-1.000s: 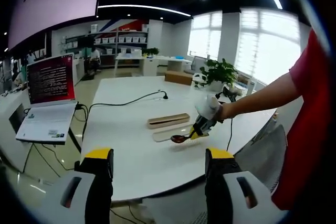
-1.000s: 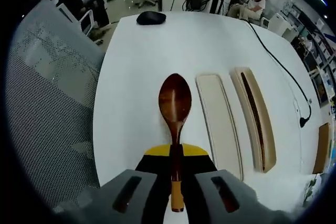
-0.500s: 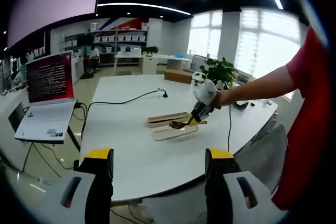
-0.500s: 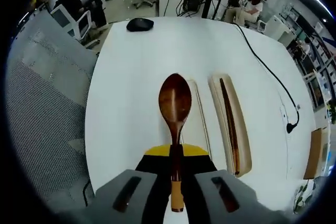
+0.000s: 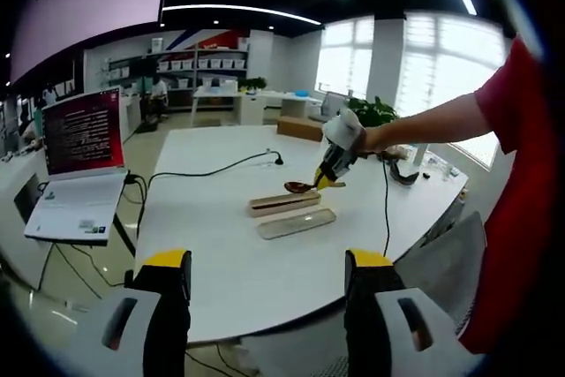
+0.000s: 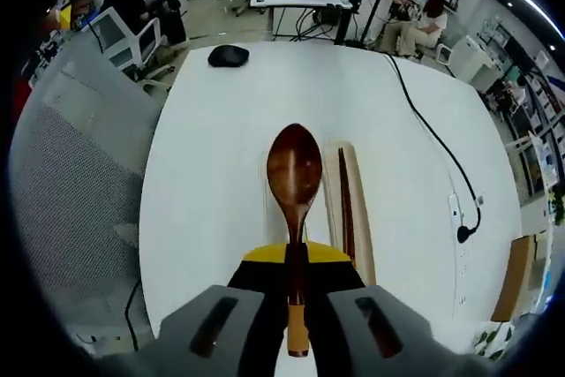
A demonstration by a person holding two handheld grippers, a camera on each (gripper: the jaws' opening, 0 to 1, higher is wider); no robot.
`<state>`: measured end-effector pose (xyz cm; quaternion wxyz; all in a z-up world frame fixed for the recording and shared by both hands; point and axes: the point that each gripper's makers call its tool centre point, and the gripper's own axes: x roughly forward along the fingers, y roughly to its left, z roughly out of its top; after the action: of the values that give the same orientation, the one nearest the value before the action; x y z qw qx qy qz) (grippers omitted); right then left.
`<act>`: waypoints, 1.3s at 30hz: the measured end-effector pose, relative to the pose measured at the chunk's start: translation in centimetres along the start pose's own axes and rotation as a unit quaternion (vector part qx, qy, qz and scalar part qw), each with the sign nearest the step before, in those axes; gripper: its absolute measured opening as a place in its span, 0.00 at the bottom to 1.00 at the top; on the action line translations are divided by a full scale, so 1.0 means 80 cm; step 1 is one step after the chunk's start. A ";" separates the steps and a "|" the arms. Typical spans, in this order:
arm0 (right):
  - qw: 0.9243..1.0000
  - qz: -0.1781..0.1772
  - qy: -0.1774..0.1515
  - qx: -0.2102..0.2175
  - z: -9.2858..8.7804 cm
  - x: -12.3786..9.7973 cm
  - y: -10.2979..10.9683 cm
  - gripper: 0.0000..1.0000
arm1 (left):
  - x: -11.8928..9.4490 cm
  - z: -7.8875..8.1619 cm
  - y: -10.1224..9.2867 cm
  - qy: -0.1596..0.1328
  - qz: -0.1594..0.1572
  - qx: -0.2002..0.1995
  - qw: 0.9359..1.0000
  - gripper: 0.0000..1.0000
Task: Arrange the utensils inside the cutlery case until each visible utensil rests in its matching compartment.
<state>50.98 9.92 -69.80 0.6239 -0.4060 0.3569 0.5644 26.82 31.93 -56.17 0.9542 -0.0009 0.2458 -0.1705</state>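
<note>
Right now my right gripper (image 6: 295, 262) is clamped on the handle of a dark wooden spoon (image 6: 294, 172), whose bowl points straight out ahead of the jaws, lifted above the white table (image 6: 212, 183). Just beyond and to the right of the bowl in the right gripper view lies the cutlery case (image 6: 356, 218), a long pale tray with dark chopsticks (image 6: 346, 205) lying lengthwise in it; the spoon hides part of its near side. From the left gripper view the right gripper (image 5: 327, 172) holds the spoon (image 5: 298, 187) over the cutlery case (image 5: 282, 203), with the case's flat lid (image 5: 296, 222) lying just beside it on the nearer side, parallel and apart.

My left gripper (image 5: 265, 306) hangs with its jaws spread wide and nothing between them, near the table's front edge and well apart from the case.

Around the case the tabletop is bare and wide on all sides. A black cable (image 6: 433, 143) runs across the far part toward a plug, a computer mouse (image 6: 228, 56) sits near the far edge, and a mesh chair (image 6: 75, 192) stands against the left edge. A laptop (image 5: 79, 165) sits on a separate desk off to the left in the left gripper view
</note>
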 end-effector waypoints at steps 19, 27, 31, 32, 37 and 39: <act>0.999 0.008 0.001 -0.037 0.028 -0.038 -0.065 0.01 | 0.008 -0.009 0.006 0.017 0.009 -0.009 1.000 0.72; 1.000 0.009 -0.002 -0.027 0.028 -0.030 -0.085 0.01 | 0.013 -0.017 0.007 0.025 0.009 -0.016 1.000 0.72; 0.999 0.015 0.008 -0.034 0.026 -0.015 -0.081 0.01 | 0.018 -0.026 0.008 0.040 0.006 -0.020 0.999 0.72; 0.999 0.016 0.010 -0.037 0.027 -0.012 -0.082 0.01 | 0.021 -0.026 0.009 0.043 0.006 -0.016 0.999 0.72; 0.999 0.020 0.013 -0.025 0.024 0.002 -0.093 0.01 | 0.026 -0.013 0.014 0.031 0.005 -0.019 0.999 0.72; 0.999 0.018 0.018 -0.027 0.019 0.007 -0.097 0.01 | 0.027 -0.013 0.014 0.034 0.005 -0.015 0.999 0.72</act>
<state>58.71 11.29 -68.91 0.5961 -0.4263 0.3601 0.5772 28.48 32.38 -58.18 0.9462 -0.0080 0.2802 -0.1616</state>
